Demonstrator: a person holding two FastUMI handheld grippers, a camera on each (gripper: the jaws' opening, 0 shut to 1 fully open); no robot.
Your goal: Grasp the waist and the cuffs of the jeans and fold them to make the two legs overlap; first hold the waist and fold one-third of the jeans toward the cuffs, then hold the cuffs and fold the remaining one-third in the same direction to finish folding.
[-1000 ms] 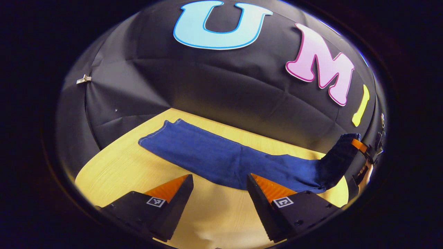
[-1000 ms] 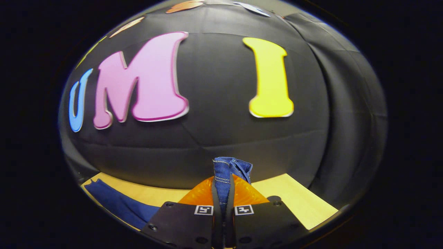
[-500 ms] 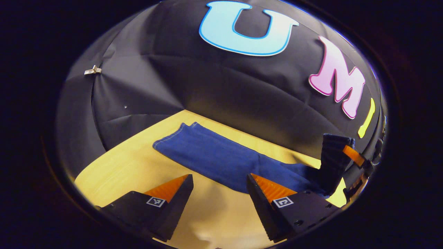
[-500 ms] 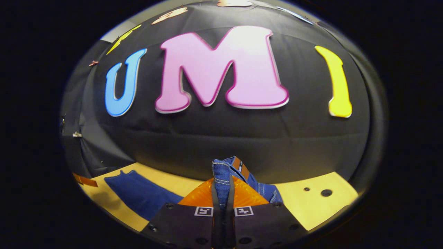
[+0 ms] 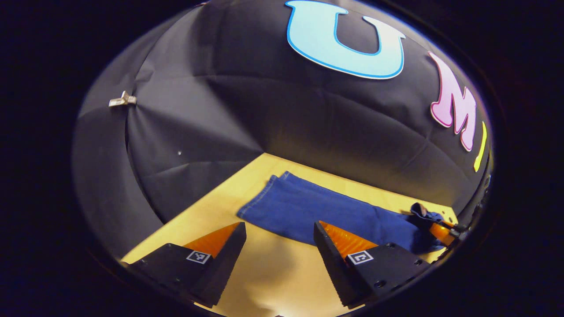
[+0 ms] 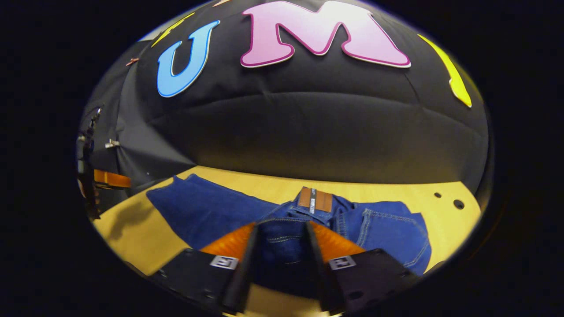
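Note:
Dark blue jeans (image 5: pixel 317 211) lie lengthwise on the yellow table (image 5: pixel 211 215), cuffs toward the left. My left gripper (image 5: pixel 278 224) hovers open just in front of the legs' near edge, holding nothing. In the right gripper view the waist part (image 6: pixel 379 229) lies folded over onto the legs (image 6: pixel 207 211), with its brown leather patch (image 6: pixel 314 200) facing up. My right gripper (image 6: pixel 280 225) stands open low over the folded waist, denim showing between its parted fingers. The right gripper (image 5: pixel 443 231) also appears far right in the left gripper view, beside the bunched waist.
The table (image 6: pixel 132 229) meets the booth wall just behind the jeans. Two small holes (image 6: pixel 458 204) sit in the tabletop right of the waist. A metal clip (image 5: pixel 121 100) hangs on the wall. The left gripper (image 6: pixel 110 178) shows at the left edge.
The right gripper carried the raised waist over and down onto the legs, then parted its fingers and let go. The left gripper stayed open and turned leftward toward the cuffs.

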